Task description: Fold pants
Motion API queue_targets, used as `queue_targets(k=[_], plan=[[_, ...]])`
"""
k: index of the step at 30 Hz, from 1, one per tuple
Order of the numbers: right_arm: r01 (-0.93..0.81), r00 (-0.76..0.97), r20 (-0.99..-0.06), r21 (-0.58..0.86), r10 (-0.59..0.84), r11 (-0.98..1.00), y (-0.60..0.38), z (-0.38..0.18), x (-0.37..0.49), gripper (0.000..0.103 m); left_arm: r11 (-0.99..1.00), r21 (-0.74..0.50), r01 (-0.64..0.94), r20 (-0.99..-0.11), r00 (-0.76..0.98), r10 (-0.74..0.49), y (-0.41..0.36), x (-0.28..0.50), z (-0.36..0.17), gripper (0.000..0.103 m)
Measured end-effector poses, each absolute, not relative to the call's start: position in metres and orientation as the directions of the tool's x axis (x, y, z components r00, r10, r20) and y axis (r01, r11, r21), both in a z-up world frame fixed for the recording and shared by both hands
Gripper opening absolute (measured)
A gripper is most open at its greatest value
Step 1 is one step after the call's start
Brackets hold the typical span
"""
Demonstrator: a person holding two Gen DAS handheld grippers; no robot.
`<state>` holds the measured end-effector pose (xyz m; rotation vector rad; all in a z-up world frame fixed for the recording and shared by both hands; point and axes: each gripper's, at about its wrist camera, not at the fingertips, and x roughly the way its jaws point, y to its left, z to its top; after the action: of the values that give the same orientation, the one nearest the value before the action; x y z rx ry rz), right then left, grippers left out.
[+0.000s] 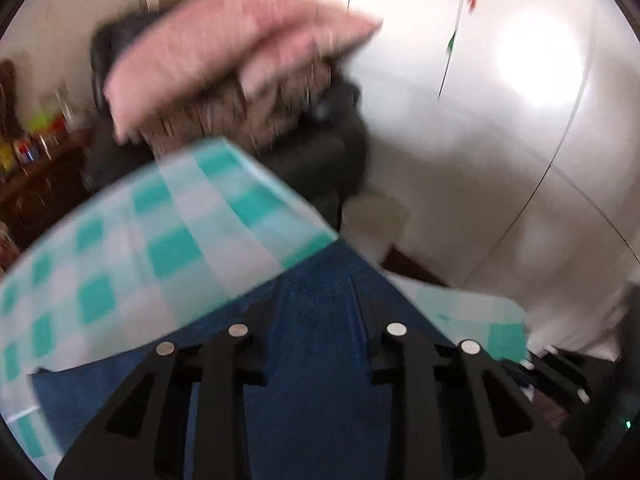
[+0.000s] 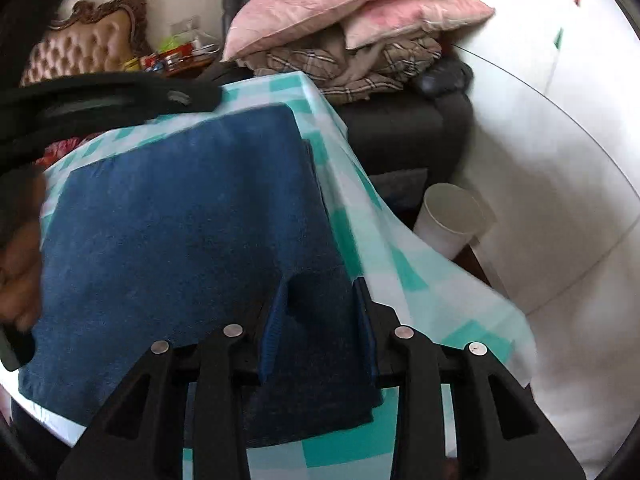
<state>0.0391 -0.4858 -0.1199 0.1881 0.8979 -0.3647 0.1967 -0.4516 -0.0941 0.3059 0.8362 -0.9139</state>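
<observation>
— Between the right gripper's jaws, what is held?
— A bunched fold of the blue pants; the jaws are clamped on it, cloth ridged up against both inner faces. The gripper sits low, pointing forward over the garment's near edge.

— And the left gripper?
— Blue cloth of the pants fills the space between and below its jaws, but the view is motion-blurred; I cannot tell whether they are clenched or released.

— What does one view give that the other lacks?
— The right wrist view shows the pants lying folded into a broad panel on the bench, with the left gripper's black body at the far left edge above the cloth. The left wrist view shows only a narrow wedge of pants.

— Surface?
— A teal-and-white checked cloth covers the bench and drapes off its far corner.

— Beyond?
— A white cup on the floor, a dark armchair stacked with plaid fabric and a pink pillow, white cabinet doors to the right, and a tufted chair back to the left.
</observation>
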Motion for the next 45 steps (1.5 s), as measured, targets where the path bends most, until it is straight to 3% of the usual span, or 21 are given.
queue_targets(k=[3,8,13,17,23,26,29,33,37,39,41,45], plan=[[0.404,0.551,-0.794,-0.016,-0.258,0.915,-0.484,-0.122,0.04,0.033,0.612,-0.094,0.785,-0.779,0.325,-0.537,-0.466,0.201,-0.123,0.03],[0.399,0.551,-0.788,-0.038,-0.273,0.916,-0.48,-0.123,0.039,0.033,0.627,-0.129,0.768,-0.723,0.359,-0.59,-0.44,0.185,-0.095,0.029],[0.405,0.556,-0.785,-0.032,-0.274,0.914,-0.482,-0.125,0.039,0.033,0.676,-0.096,0.73,-0.77,0.376,-0.515,-0.416,0.181,-0.106,0.028],[0.408,0.551,-0.786,-0.038,-0.28,0.912,-0.478,-0.122,0.036,0.033,0.688,-0.095,0.719,-0.774,0.381,-0.505,-0.413,0.189,-0.108,0.037],[0.407,0.551,-0.785,-0.043,-0.283,0.912,-0.479,-0.123,0.036,0.033,0.743,-0.126,0.658,-0.773,0.404,-0.489,-0.385,0.186,-0.094,0.03],[0.407,0.549,-0.785,-0.05,-0.288,0.912,-0.478,-0.123,0.036,0.033,0.778,-0.123,0.616,-0.818,0.381,-0.431,-0.379,0.202,-0.118,0.031],[0.406,0.548,-0.785,-0.053,-0.289,0.912,-0.478,-0.123,0.035,0.033,0.774,-0.162,0.611,-0.809,0.367,-0.459,-0.372,0.21,-0.117,0.032],[0.411,0.546,-0.783,-0.06,-0.298,0.91,-0.476,-0.123,0.034,0.034,0.812,-0.126,0.57,-0.785,0.444,-0.433,-0.351,0.206,-0.1,0.032],[0.411,0.541,-0.783,-0.075,-0.309,0.909,-0.474,-0.123,0.035,0.034,0.852,-0.116,0.51,-0.836,0.414,-0.361,-0.325,0.223,-0.125,0.032],[0.41,0.537,-0.784,-0.079,-0.31,0.909,-0.473,-0.123,0.036,0.034,0.846,-0.174,0.505,-0.828,0.39,-0.403,-0.311,0.228,-0.126,0.032],[0.411,0.535,-0.785,-0.08,-0.312,0.908,-0.473,-0.123,0.036,0.034,0.863,-0.115,0.491,-0.818,0.446,-0.363,-0.301,0.216,-0.113,0.03],[0.414,0.529,-0.786,-0.088,-0.318,0.906,-0.472,-0.122,0.036,0.036,0.816,-0.156,0.556,-0.763,0.457,-0.457,-0.273,0.158,-0.087,0.032]])
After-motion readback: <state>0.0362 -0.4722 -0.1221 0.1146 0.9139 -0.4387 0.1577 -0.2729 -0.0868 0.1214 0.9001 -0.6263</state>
